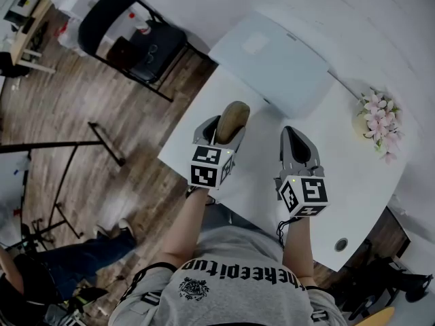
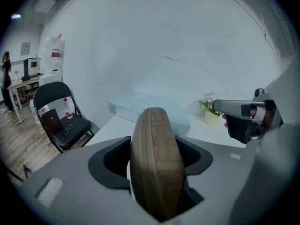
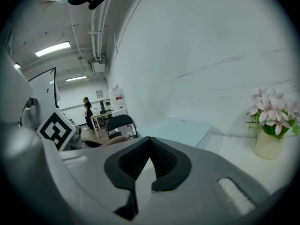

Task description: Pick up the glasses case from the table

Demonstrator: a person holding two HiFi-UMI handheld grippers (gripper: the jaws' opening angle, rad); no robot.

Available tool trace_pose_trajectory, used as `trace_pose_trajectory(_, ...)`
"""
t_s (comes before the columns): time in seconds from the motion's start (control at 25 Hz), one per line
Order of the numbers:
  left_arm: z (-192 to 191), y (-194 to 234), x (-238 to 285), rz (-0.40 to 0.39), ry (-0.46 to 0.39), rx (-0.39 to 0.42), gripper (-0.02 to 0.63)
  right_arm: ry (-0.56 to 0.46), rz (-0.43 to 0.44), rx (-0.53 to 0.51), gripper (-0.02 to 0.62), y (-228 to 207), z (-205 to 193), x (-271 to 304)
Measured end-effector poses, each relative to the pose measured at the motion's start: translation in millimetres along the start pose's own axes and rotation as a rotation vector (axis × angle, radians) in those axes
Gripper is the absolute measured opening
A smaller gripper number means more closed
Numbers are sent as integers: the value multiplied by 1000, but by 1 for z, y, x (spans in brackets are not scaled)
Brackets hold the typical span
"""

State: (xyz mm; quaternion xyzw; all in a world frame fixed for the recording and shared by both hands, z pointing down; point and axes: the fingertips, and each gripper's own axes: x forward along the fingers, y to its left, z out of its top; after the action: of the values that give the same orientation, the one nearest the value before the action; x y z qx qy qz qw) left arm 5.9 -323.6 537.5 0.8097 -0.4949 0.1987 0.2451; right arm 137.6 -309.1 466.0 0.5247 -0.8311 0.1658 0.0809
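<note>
Left gripper view shows you the jaws of your left gripper [image 2: 157,153] clamped on the glasses case [image 2: 157,172]. It is a brown case with a woven look, standing on edge between the dark pads [image 2: 112,162], with its rounded end reaching past the tips. From the head view the case sits over the white surface [image 1: 353,182], close to that surface's edge at 9 o'clock. No view shows you whether it touches the surface.

Your right gripper [image 1: 295,134] is just beside the left, at its 3 o'clock. Its jaws are drawn together to a narrow slit with nothing between them, and only bare white surface shows through the gap.

A pale flat box [image 1: 272,56] lies on the surface at 12 o'clock from both grippers. A small pot of pink flowers [image 1: 377,119] stands at 2 o'clock from the right gripper, near the wall. Off the surface, at 10 o'clock from the left gripper, a black folding chair [image 1: 132,36] stands on the wooden floor [image 1: 68,107] with a few small things on its seat.
</note>
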Motion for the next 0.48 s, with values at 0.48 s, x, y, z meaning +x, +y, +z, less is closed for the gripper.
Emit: trace_pose_trajectory(0.48,23,-1,-49,4,-133,22,304,-25,19,-41,3,32,4,-16)
